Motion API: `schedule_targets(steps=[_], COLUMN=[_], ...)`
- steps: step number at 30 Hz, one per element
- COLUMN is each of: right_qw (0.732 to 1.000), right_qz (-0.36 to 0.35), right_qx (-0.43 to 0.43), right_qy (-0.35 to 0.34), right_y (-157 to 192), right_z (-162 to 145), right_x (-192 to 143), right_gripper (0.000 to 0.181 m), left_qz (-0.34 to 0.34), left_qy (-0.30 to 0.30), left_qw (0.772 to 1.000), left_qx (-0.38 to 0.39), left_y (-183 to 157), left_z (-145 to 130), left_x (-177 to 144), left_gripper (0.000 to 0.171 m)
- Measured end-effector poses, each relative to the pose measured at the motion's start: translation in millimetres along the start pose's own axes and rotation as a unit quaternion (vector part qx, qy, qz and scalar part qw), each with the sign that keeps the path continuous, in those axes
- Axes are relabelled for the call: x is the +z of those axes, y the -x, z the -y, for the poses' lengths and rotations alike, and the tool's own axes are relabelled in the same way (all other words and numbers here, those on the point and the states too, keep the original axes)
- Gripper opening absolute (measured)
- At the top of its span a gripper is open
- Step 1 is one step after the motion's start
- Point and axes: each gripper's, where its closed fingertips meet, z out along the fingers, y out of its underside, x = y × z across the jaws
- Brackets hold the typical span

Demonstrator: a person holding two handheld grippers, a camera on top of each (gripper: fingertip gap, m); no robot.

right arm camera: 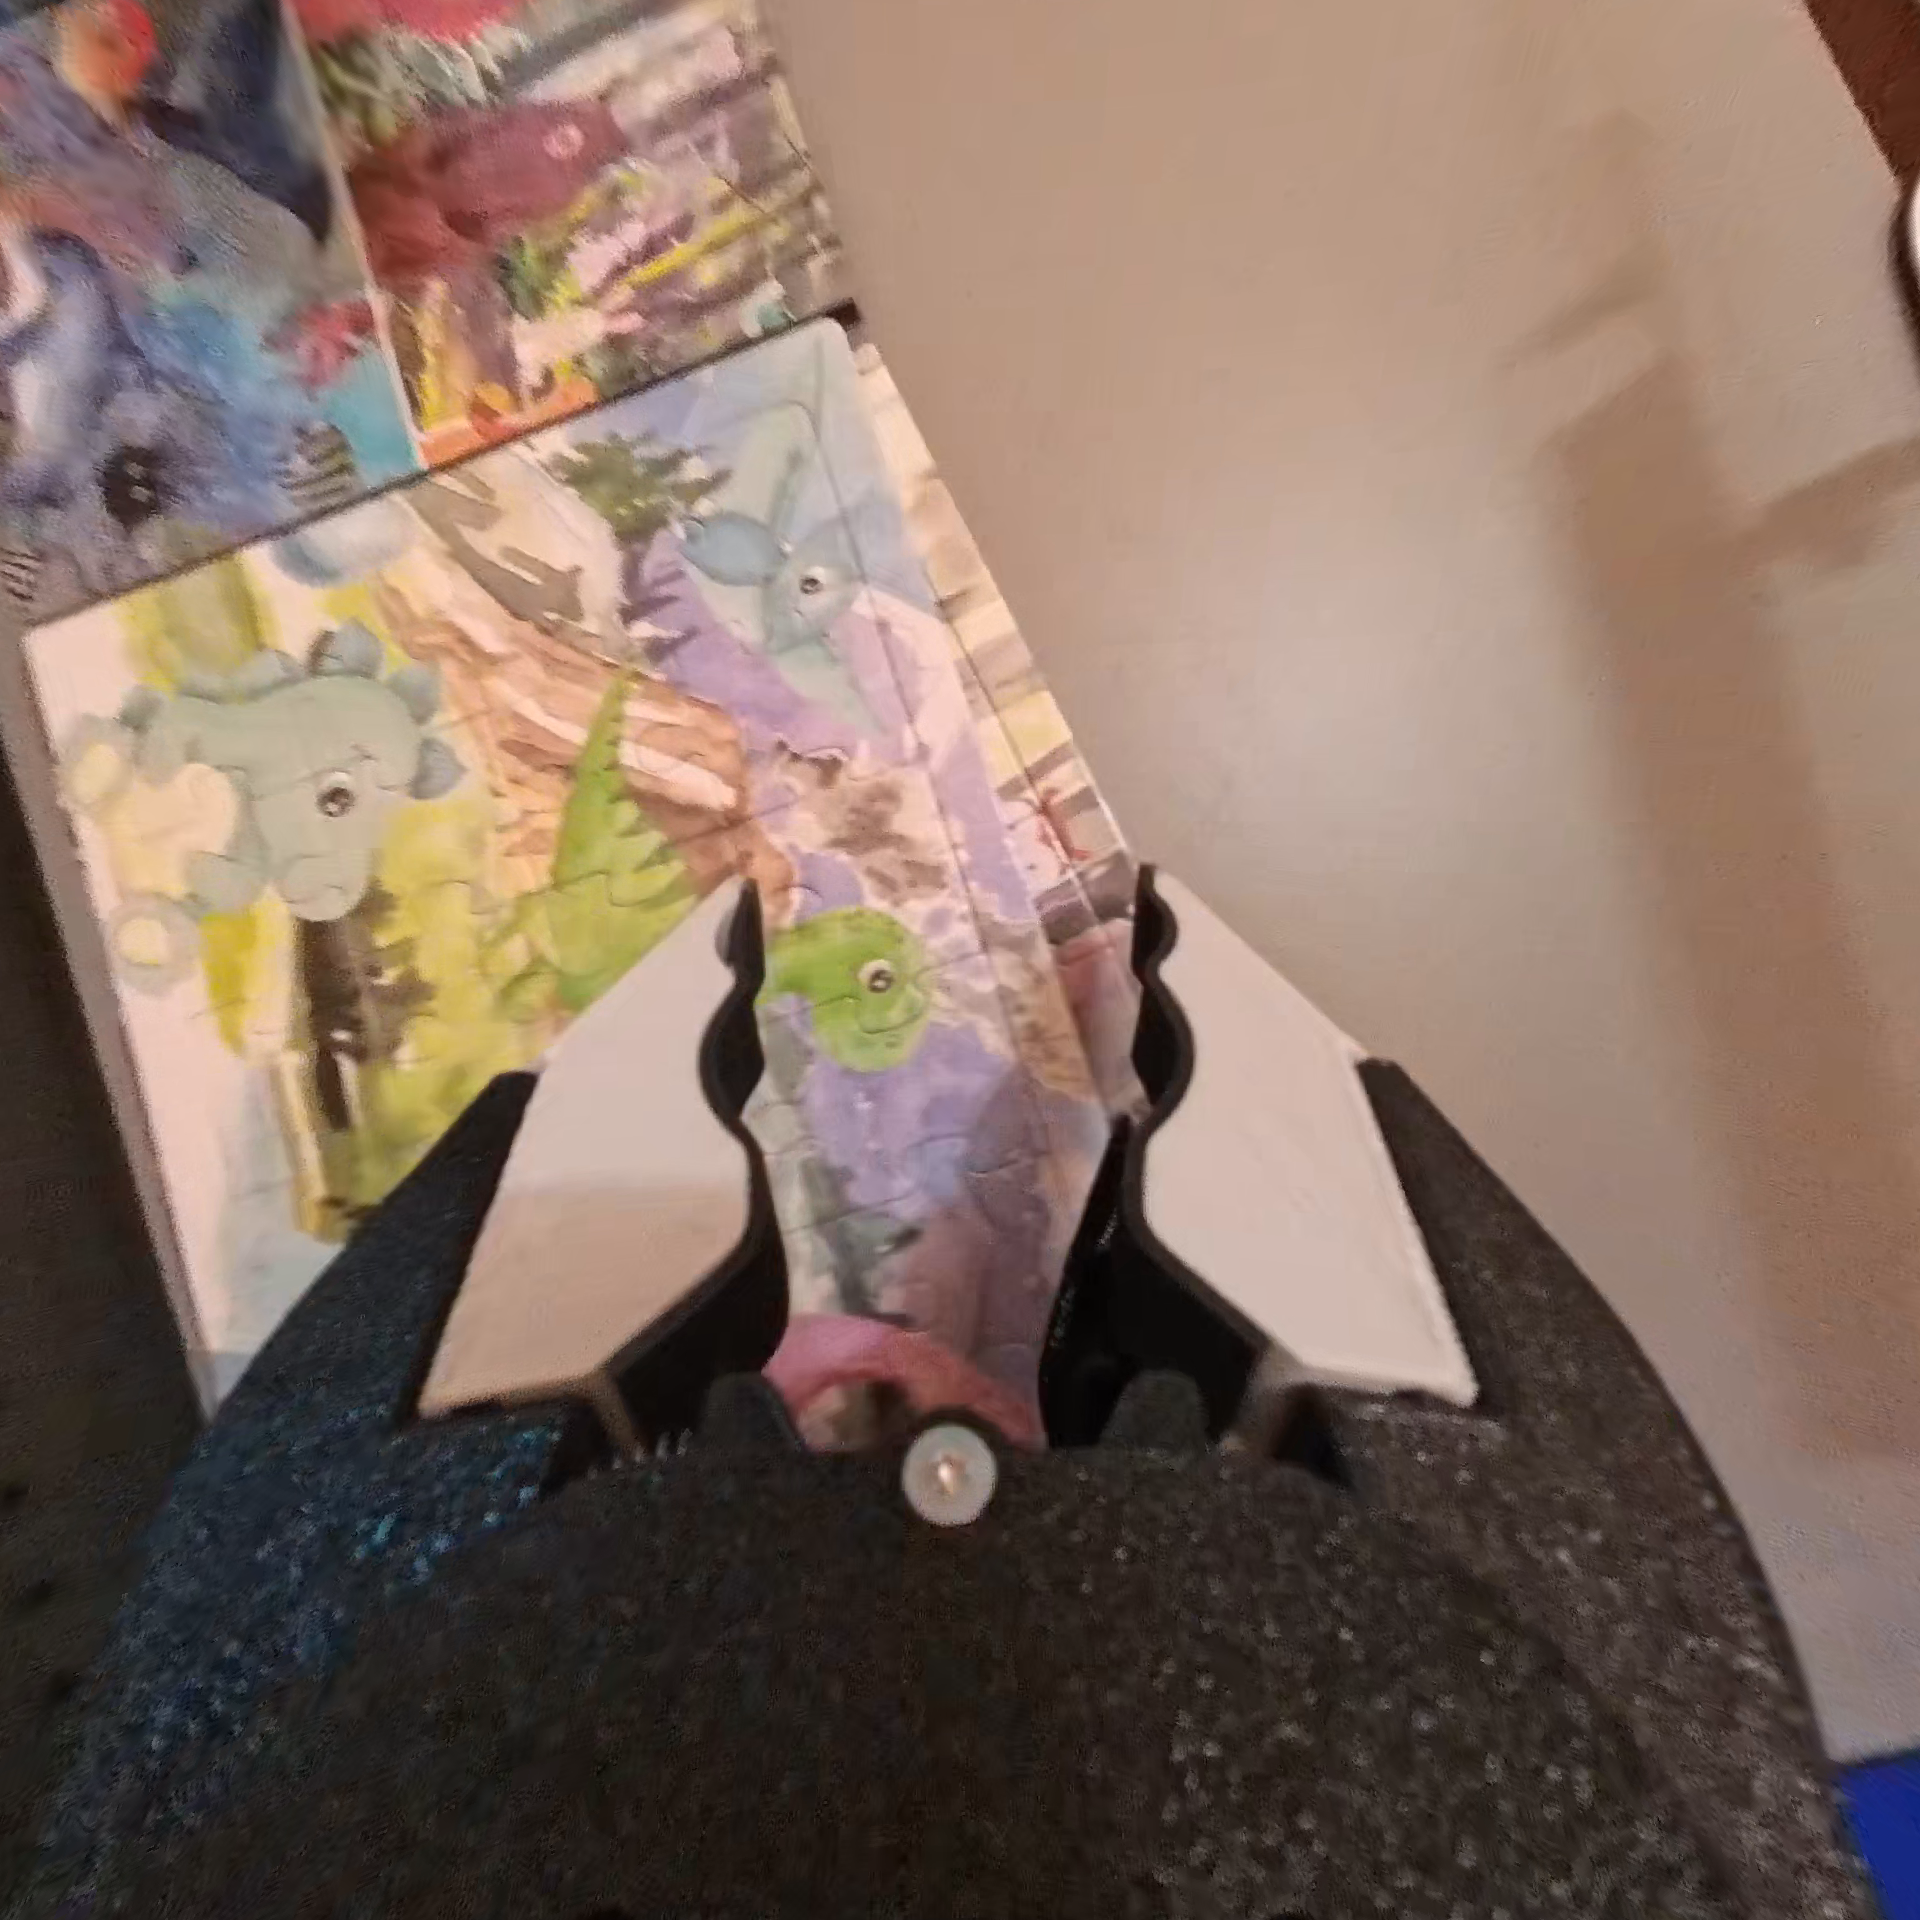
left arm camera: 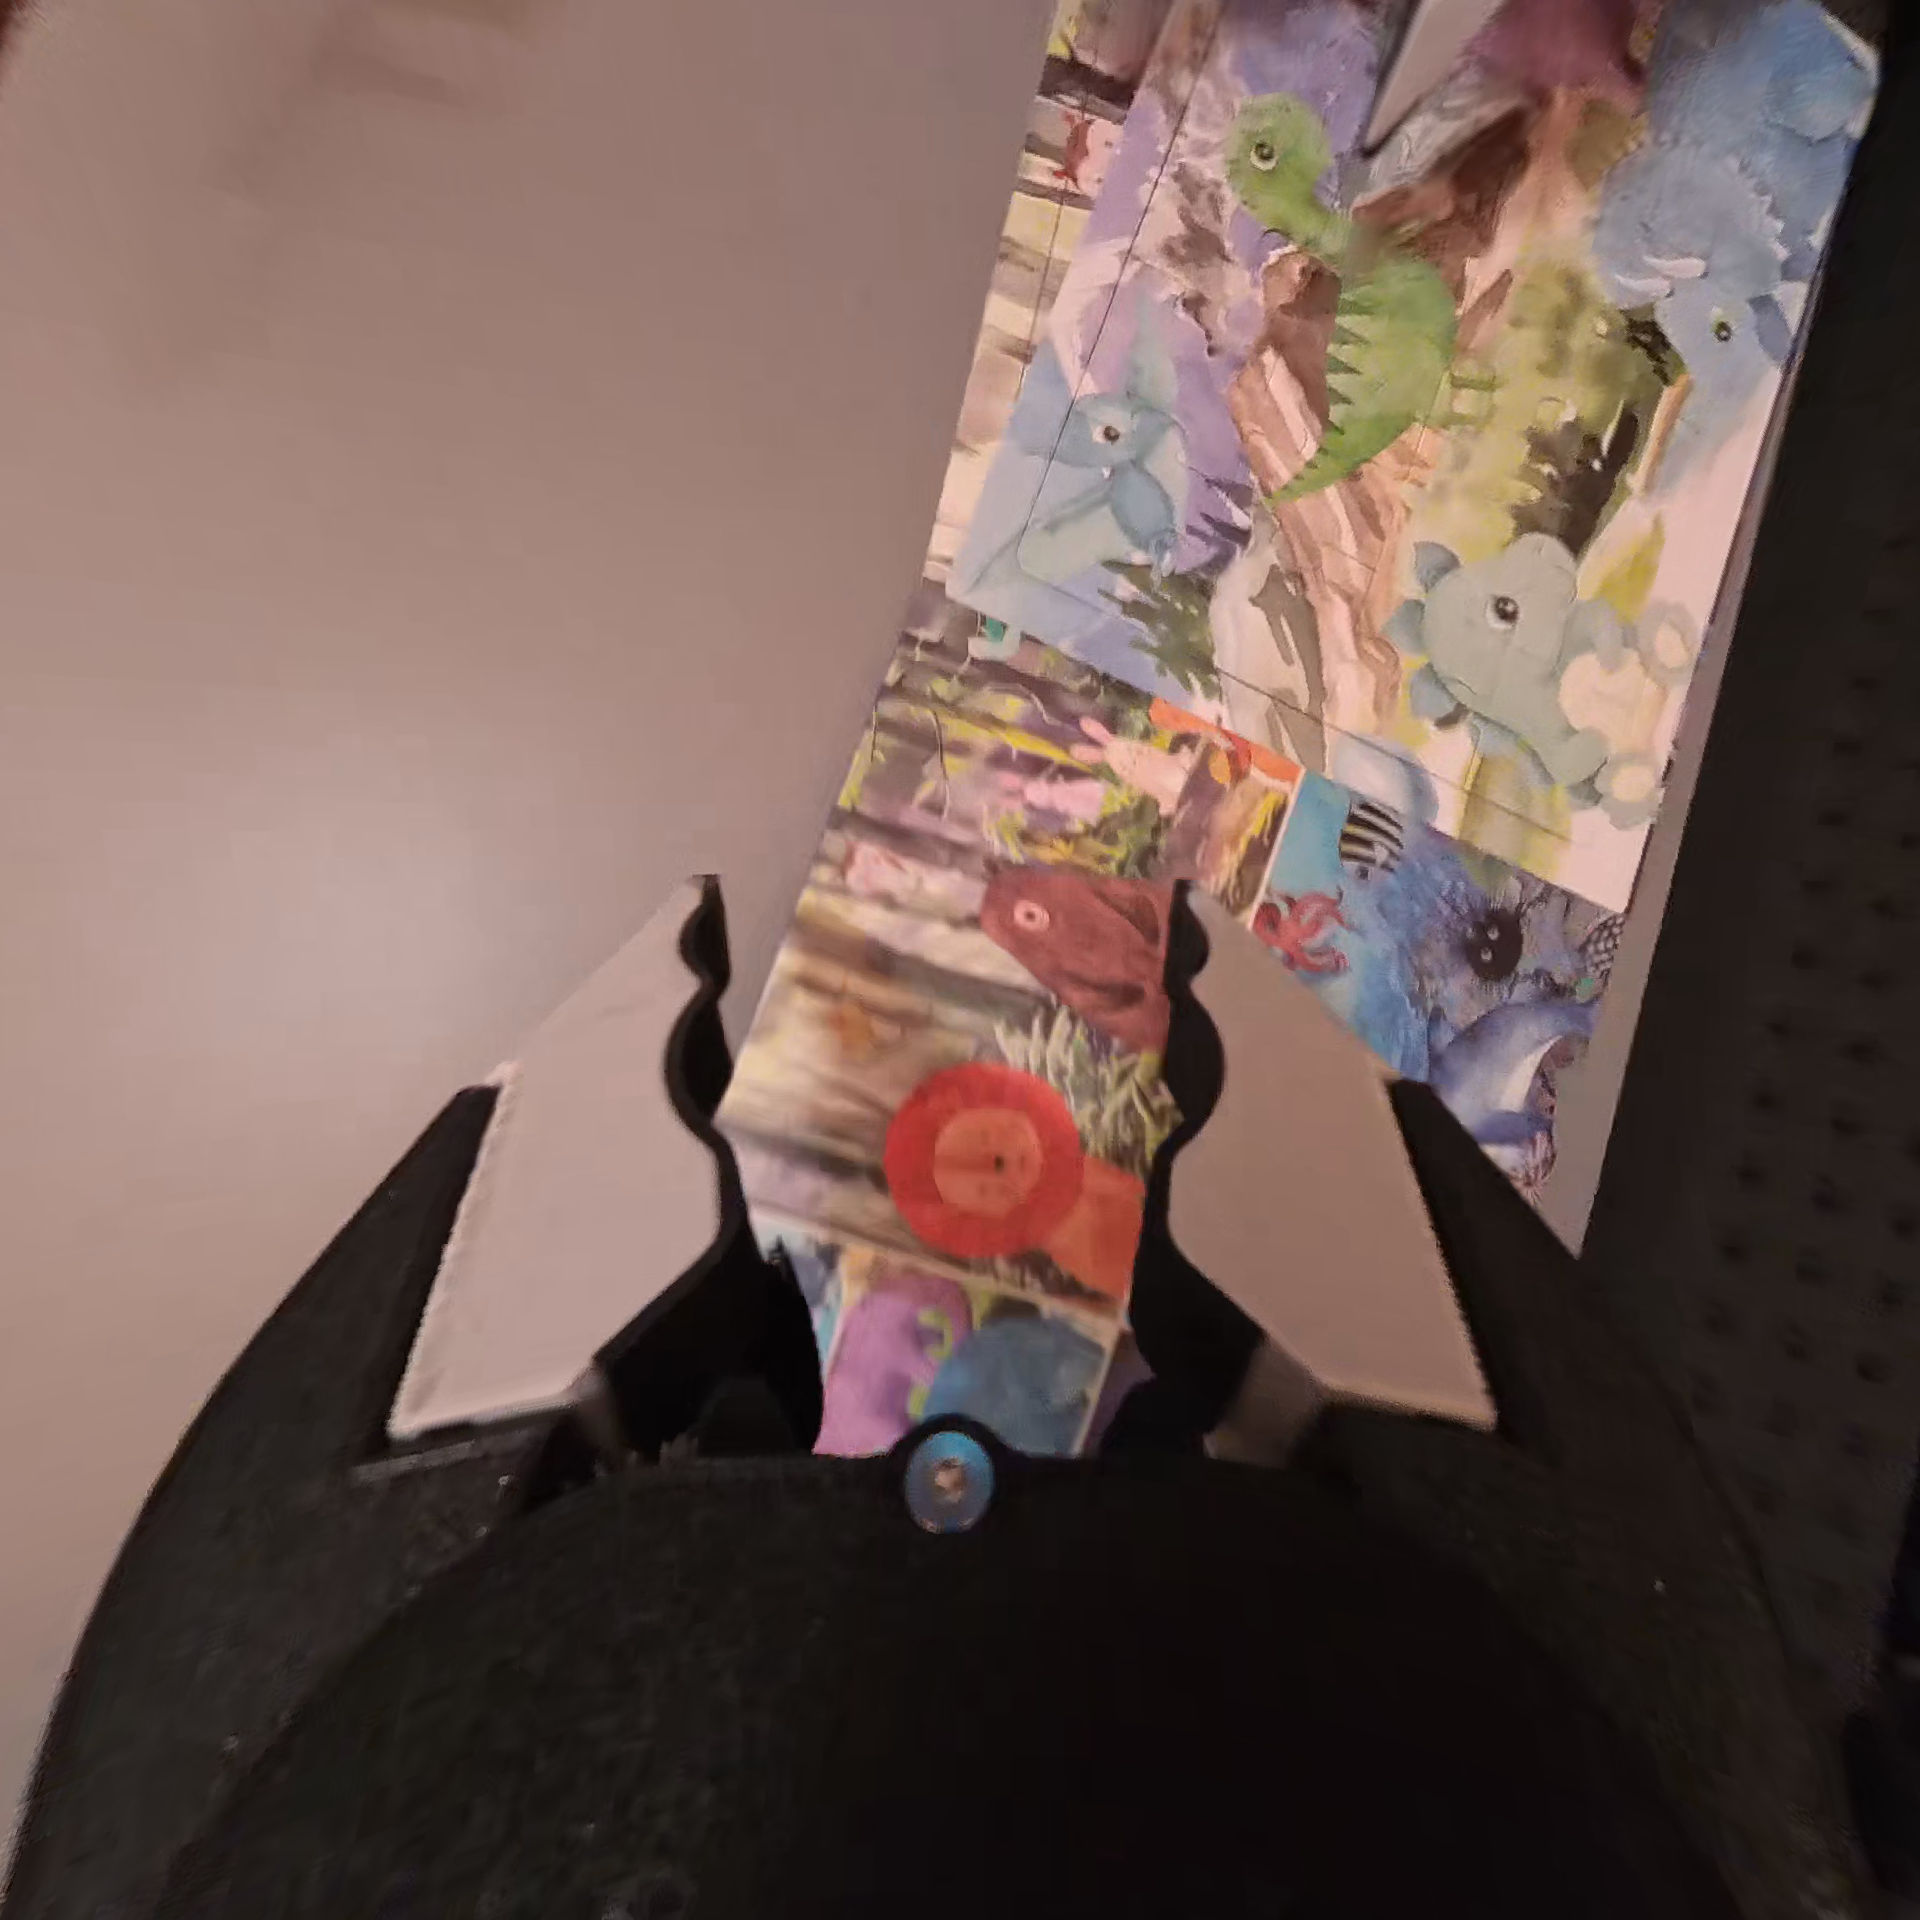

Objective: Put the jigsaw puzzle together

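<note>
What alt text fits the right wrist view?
The open right gripper hovers over an assembled watercolour dinosaur jigsaw puzzle, its fingers framing a green dinosaur head. A colourful picture board lies beyond, on a beige table.

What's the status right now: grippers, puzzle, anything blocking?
Left gripper open, empty, over the picture sheet with the red lion. Right gripper open, empty, above the dinosaur jigsaw puzzle. Puzzle looks assembled. Nothing in the way.
</note>
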Motion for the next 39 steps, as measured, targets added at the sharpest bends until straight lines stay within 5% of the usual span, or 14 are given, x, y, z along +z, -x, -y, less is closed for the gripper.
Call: schedule_targets(steps=[5,13,19,24,27,32,35,38,39], right_qw=[0.998,0.996,0.997,0.993,0.982,0.930,0.901,0.893,0.895], right_qz=[-0.025,0.025,0.002,-0.049,-0.102,-0.125,-0.119,-0.114,-0.124], right_qx=[0.015,0.088,0.064,0.101,0.161,0.344,0.409,0.427,0.422], right_qy=[0.050,0.024,0.038,0.026,-0.006,-0.038,-0.084,-0.080,-0.074], right_y=[-35,-12,-17,-20,-9,25,39,53,55], right_z=[-36,-50,-49,-54,-76,-147,-154,-148,-146], right_x=[0,-9,-5,-34,-75,-90,-84,-76,-74], right_gripper=[0.074,0.078,0.046,0.048,0.052,0.071,0.059,0.057,0.061], left_qz=[-0.033,-0.026,-0.020,0.047,0.127,0.227,0.197,0.155,0.162], left_qy=[0.029,0.009,0.013,0.005,-0.039,-0.080,-0.147,-0.170,-0.178], left_qw=[0.999,1.000,1.000,0.998,0.983,0.915,0.890,0.891,0.890], left_qx=[0.000,0.004,0.009,-0.034,-0.128,-0.325,-0.384,-0.392,-0.388], left_y=[2,-14,-19,-4,15,18,-6,-30,-32], left_z=[-16,-29,-30,-51,-94,-206,-219,-206,-201], left_x=[34,32,34,6,-53,-114,-108,-97,-95], left_gripper=[0.088,0.074,0.074,0.081,0.084,0.090,0.087,0.073,0.080])
